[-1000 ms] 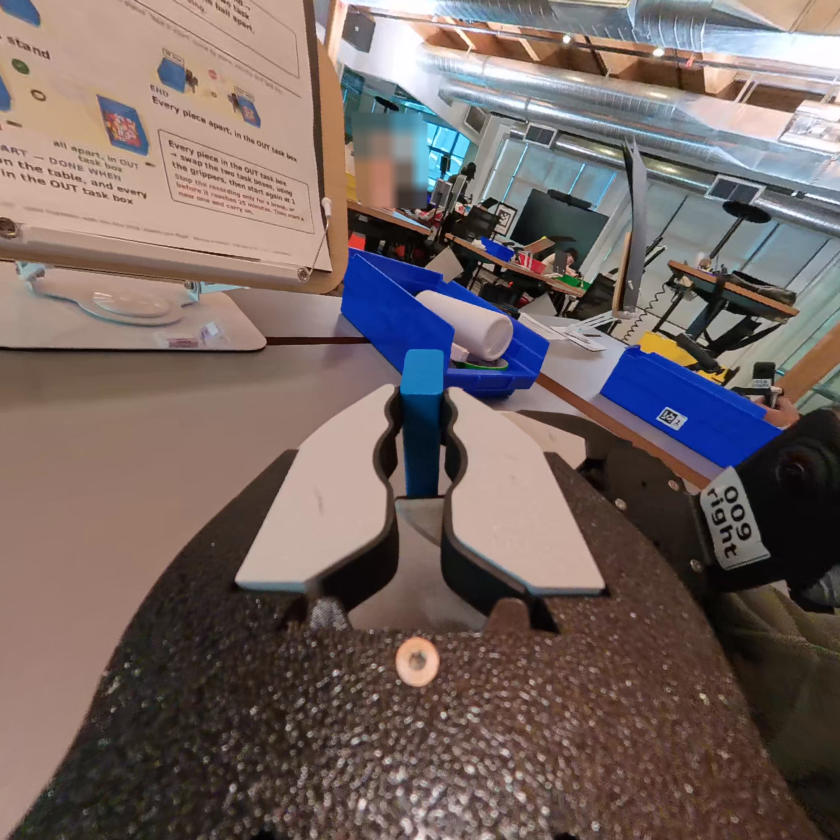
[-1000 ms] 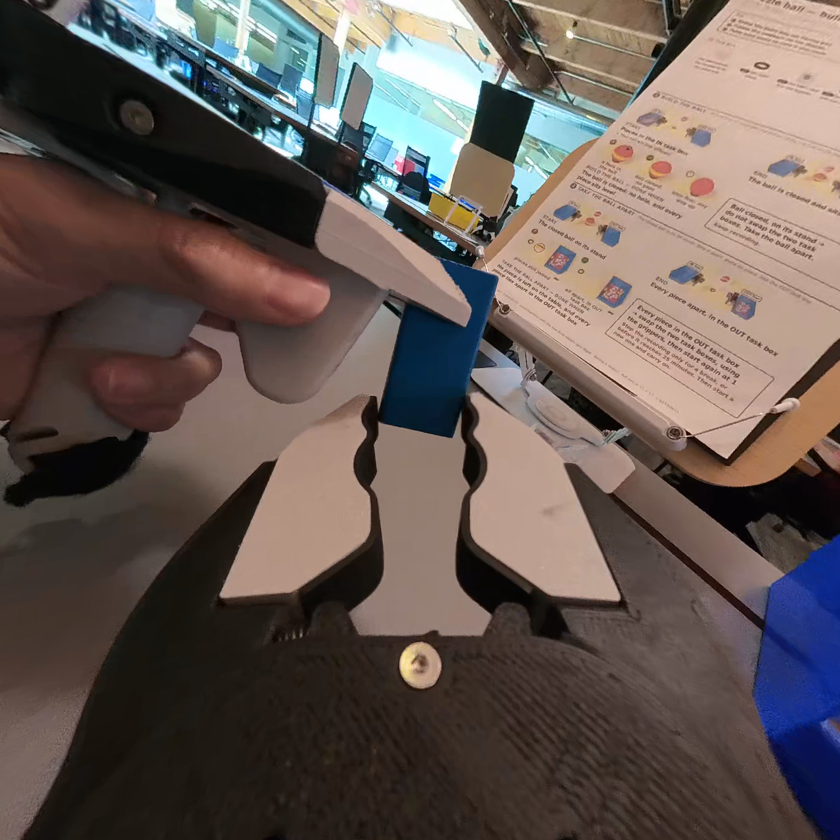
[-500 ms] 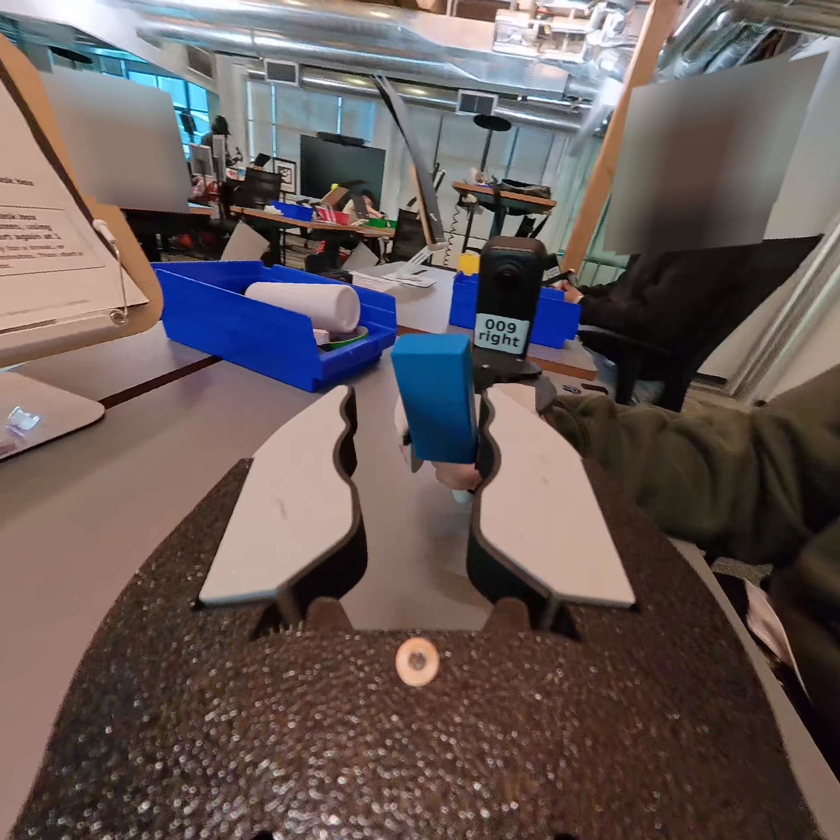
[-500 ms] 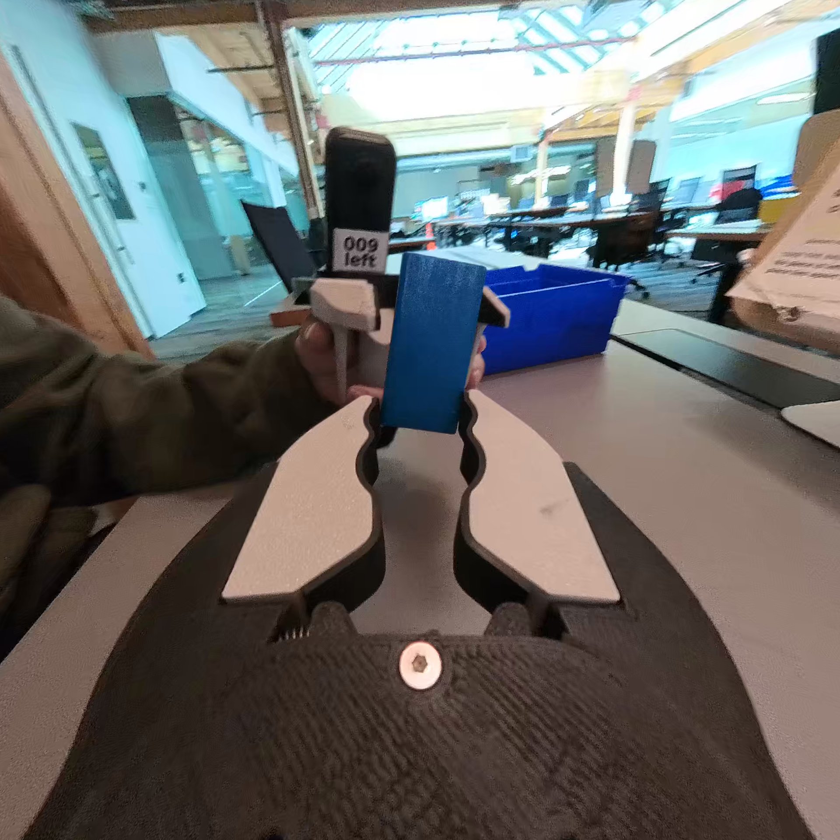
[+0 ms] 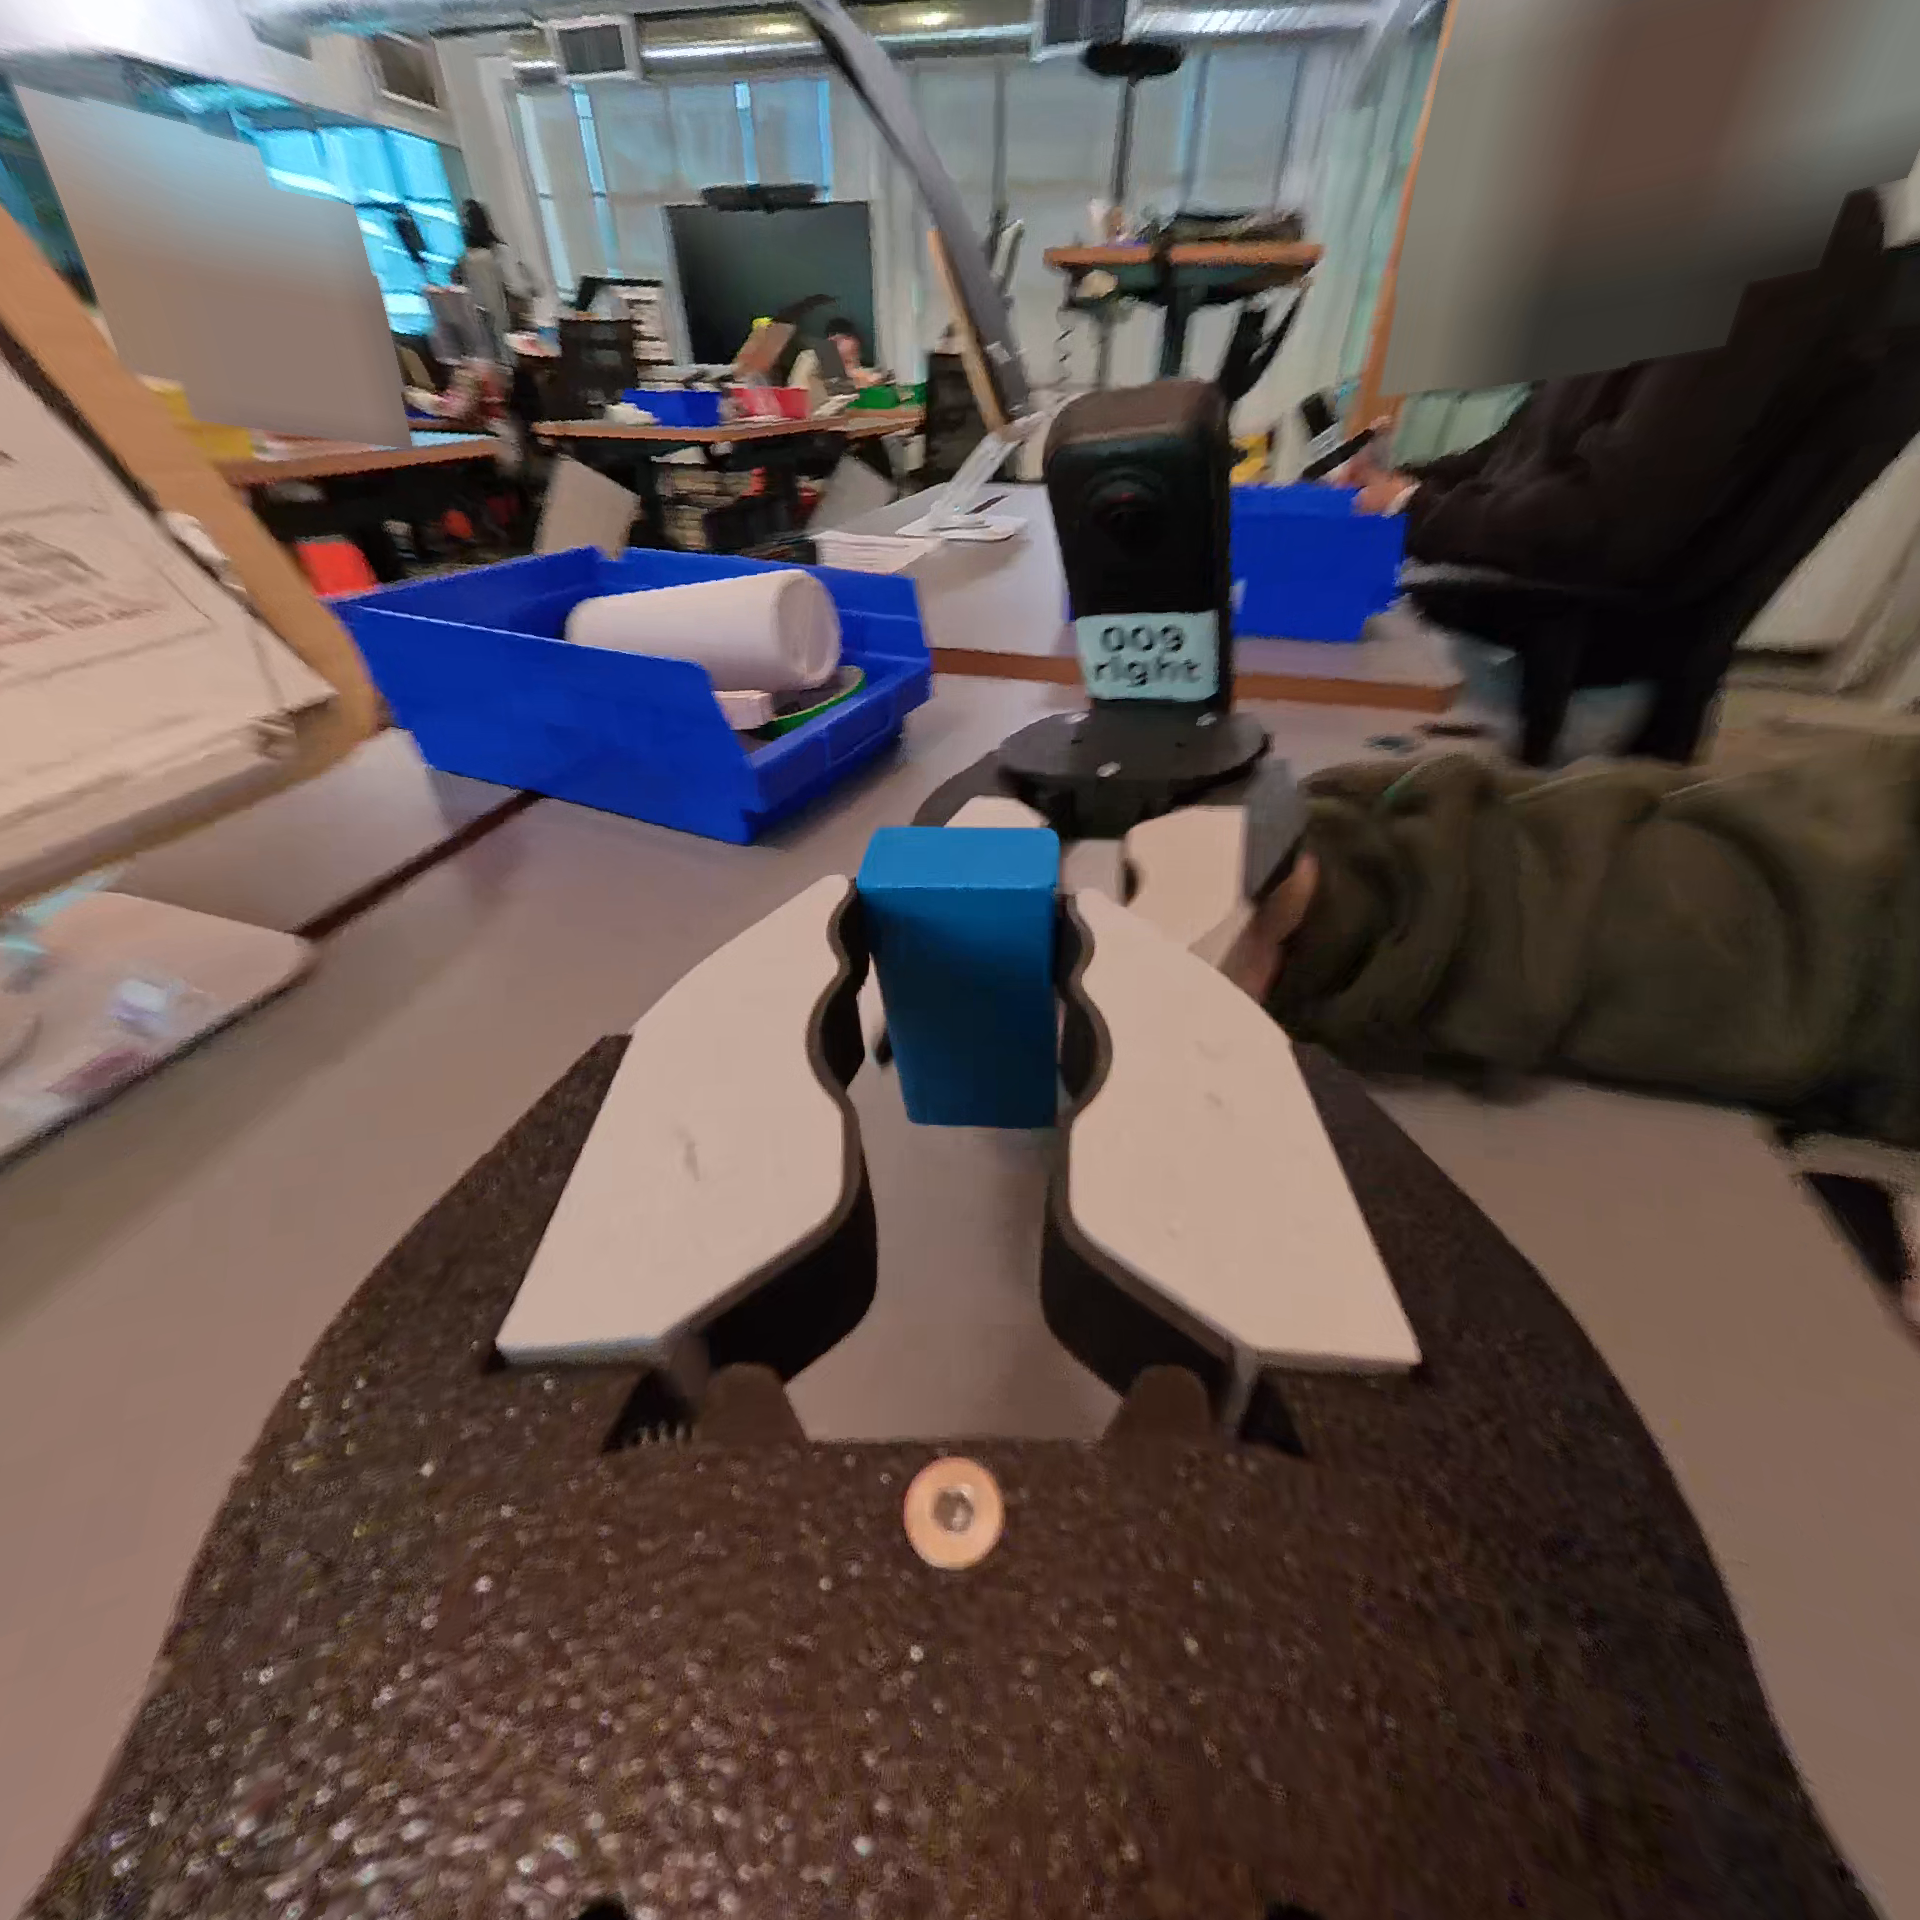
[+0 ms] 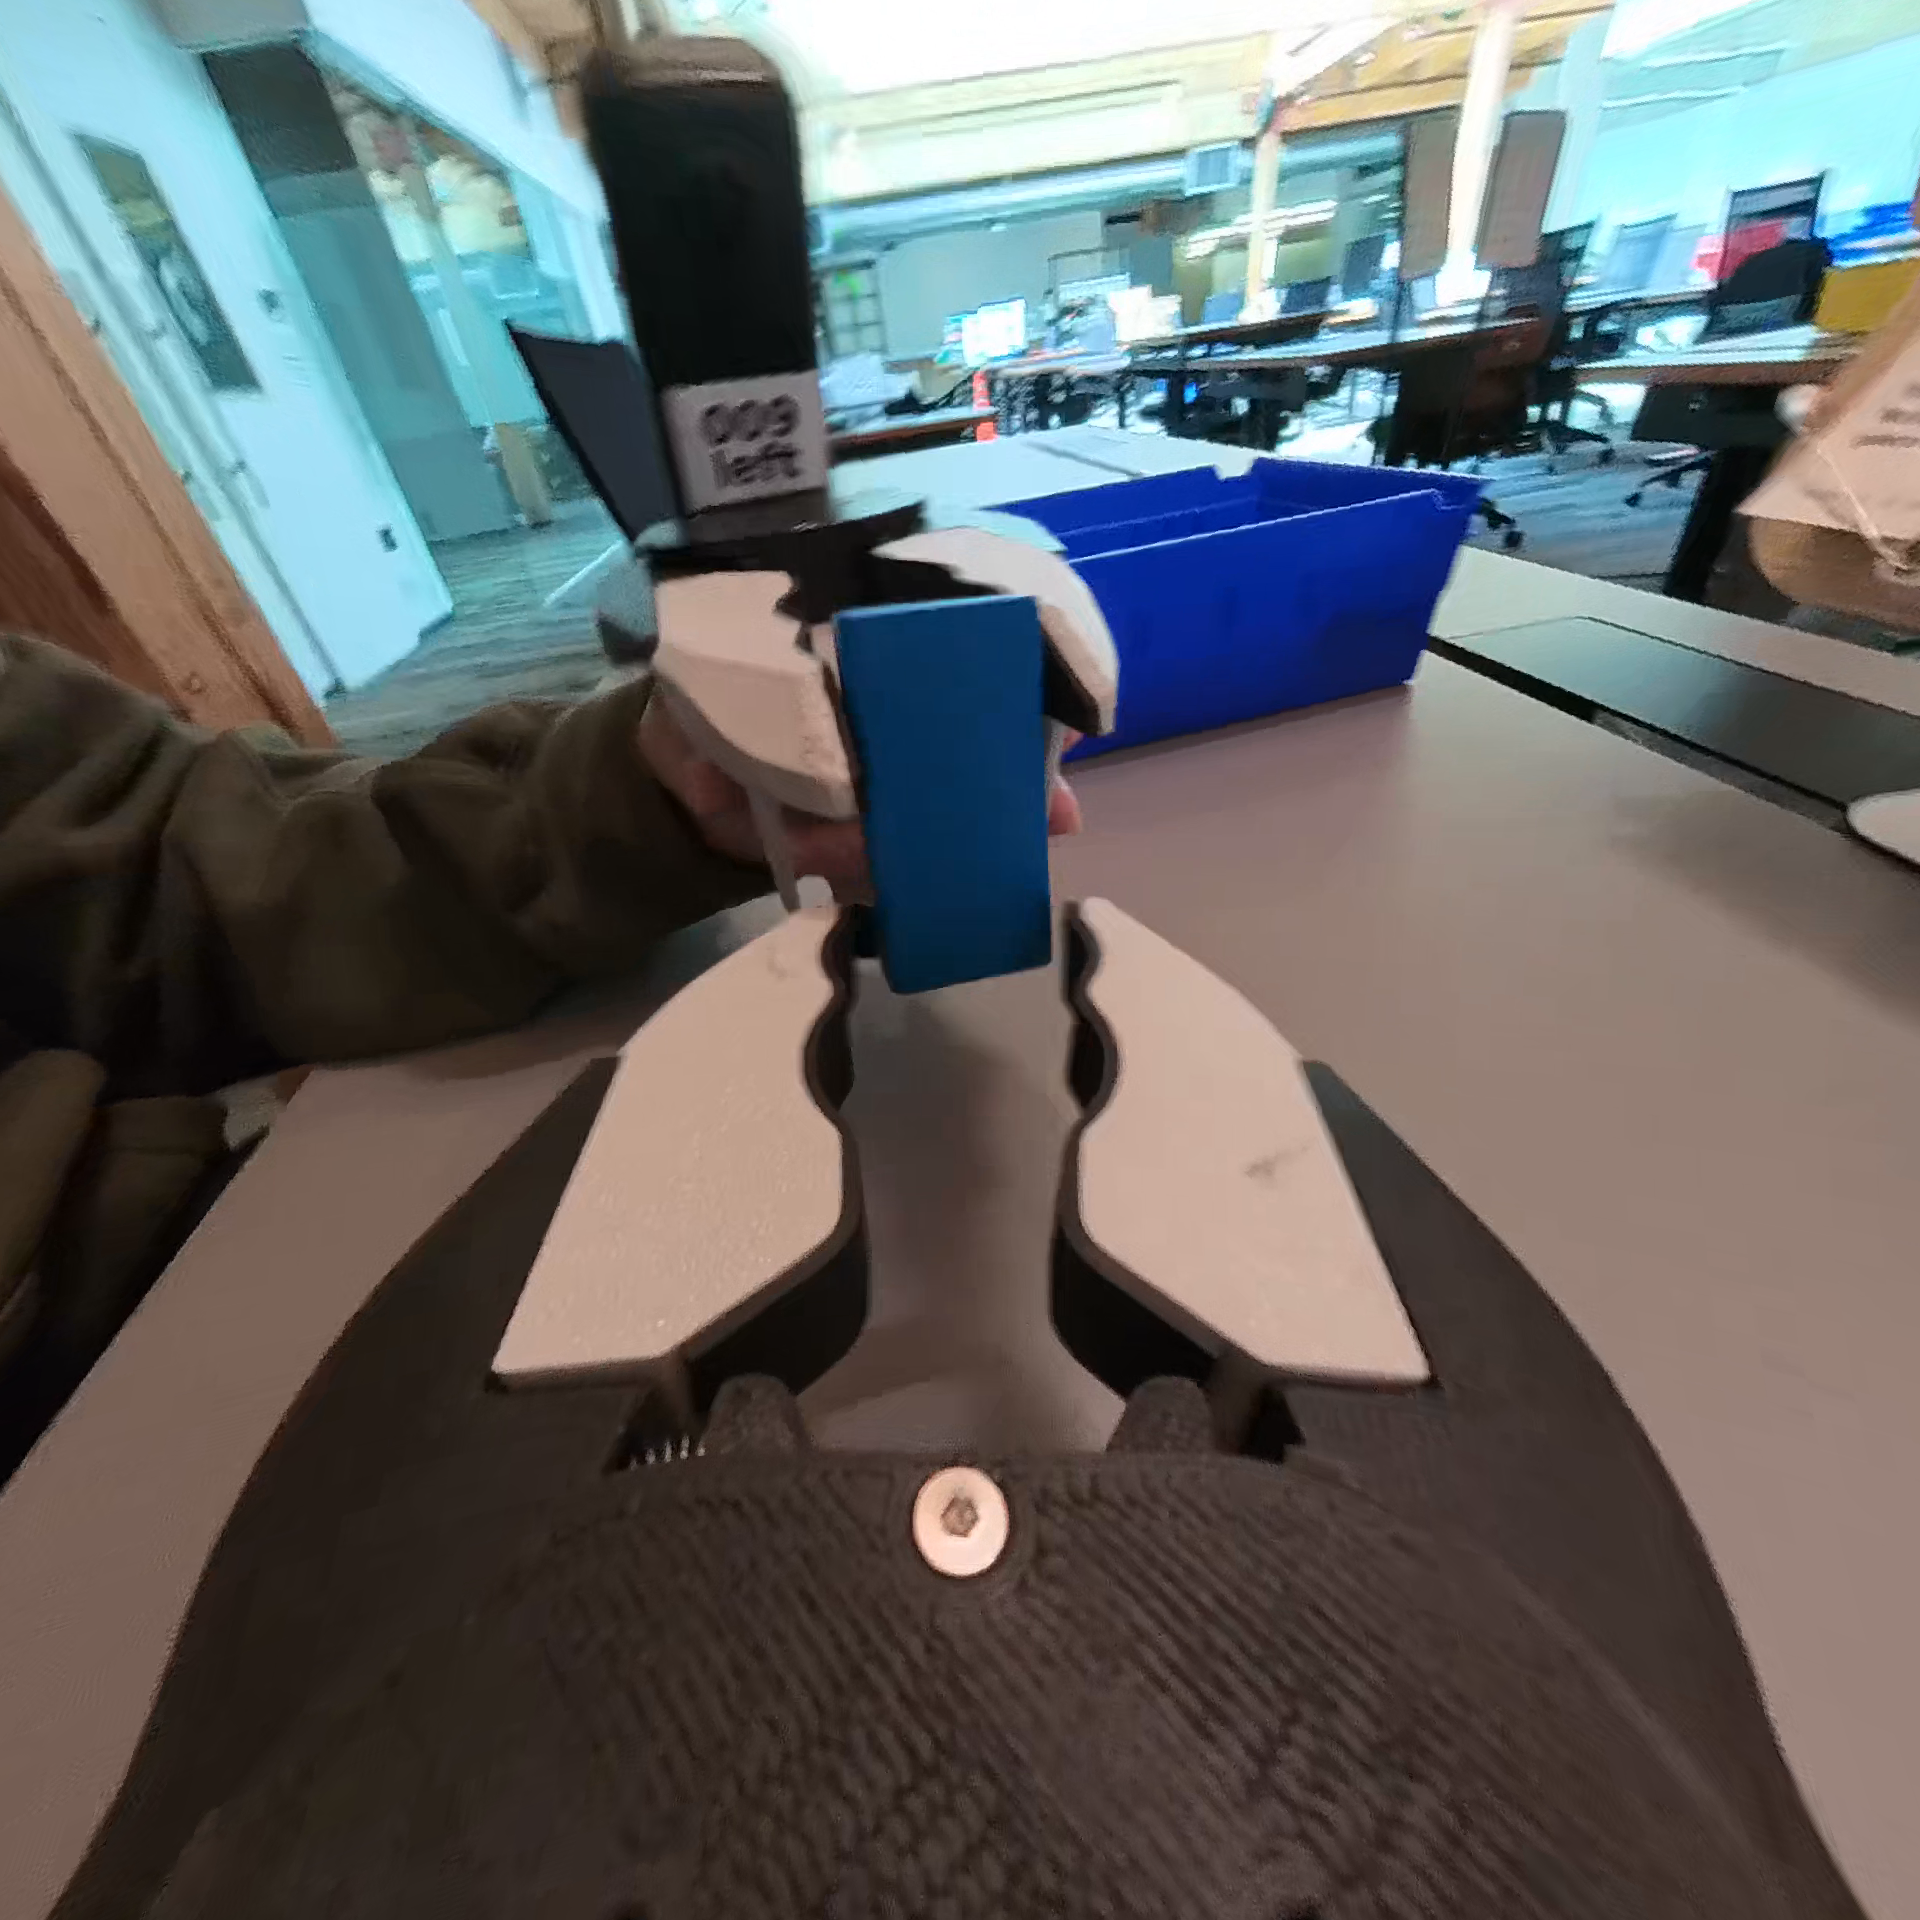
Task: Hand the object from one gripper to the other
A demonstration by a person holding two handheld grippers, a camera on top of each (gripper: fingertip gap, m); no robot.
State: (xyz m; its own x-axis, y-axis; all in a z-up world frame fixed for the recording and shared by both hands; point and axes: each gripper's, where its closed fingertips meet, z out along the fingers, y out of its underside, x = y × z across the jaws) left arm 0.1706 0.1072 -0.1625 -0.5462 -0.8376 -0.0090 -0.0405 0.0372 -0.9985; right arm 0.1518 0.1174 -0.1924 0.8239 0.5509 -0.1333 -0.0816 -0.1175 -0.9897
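My left gripper (image 5: 961, 914) is clamped on the blue block (image 5: 966, 987), which stands upright between its two fingertips, both touching the block's sides, above the grey table (image 5: 312, 1091). Seen from my right wrist, the same block (image 6: 951, 800) hangs just ahead of my right gripper (image 6: 956, 935), whose fingers are spread apart; the block's lower end dips between their tips, close by the left one, with a clear gap to the right one. My left gripper (image 6: 883, 686) sits behind the block there, its white fingers (image 6: 758, 707) closed around it, a hand (image 6: 748, 800) in an olive sleeve (image 6: 364, 852) beneath. From the left wrist, my right gripper (image 5: 1091, 862) faces me just past the block. A blue bin (image 5: 582, 707) with a white roll (image 5: 717, 629) lies beyond my left fingertip; another blue bin (image 6: 1268, 613) lies beyond my right gripper's right fingertip.
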